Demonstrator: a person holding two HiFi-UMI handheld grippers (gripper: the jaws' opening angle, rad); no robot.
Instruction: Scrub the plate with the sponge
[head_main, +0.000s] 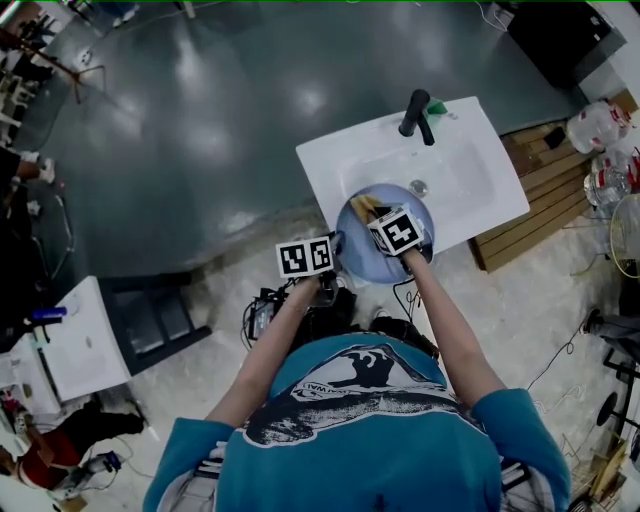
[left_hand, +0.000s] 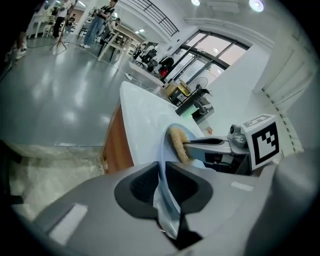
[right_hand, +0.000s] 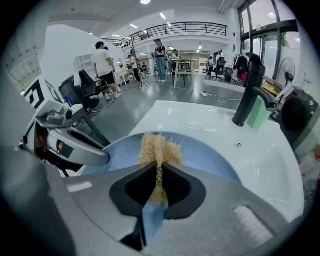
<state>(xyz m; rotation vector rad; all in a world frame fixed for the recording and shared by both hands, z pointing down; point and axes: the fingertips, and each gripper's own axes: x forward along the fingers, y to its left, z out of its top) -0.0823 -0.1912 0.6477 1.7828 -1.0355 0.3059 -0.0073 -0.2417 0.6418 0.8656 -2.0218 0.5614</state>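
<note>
A round blue plate (head_main: 385, 262) is held over the front of the white sink (head_main: 470, 170). My left gripper (head_main: 335, 247) is shut on the plate's left rim; in the left gripper view the plate's edge (left_hand: 166, 150) runs upright between the jaws of the left gripper (left_hand: 162, 177). My right gripper (head_main: 377, 214) is shut on a tan fibrous sponge (head_main: 365, 207). In the right gripper view the sponge (right_hand: 159, 147) sticks out past the right gripper (right_hand: 159, 181) and lies against the plate's face (right_hand: 210, 160). The left gripper view shows the sponge (left_hand: 177, 143) touching the plate.
A black faucet (head_main: 417, 113) stands at the sink's back, with a green bottle (right_hand: 260, 112) beside it. Wooden slats (head_main: 535, 195) lie to the right, with clear bottles (head_main: 600, 125) beyond. Another white sink (head_main: 85, 340) sits at the left. Cables trail on the floor. People stand in the background.
</note>
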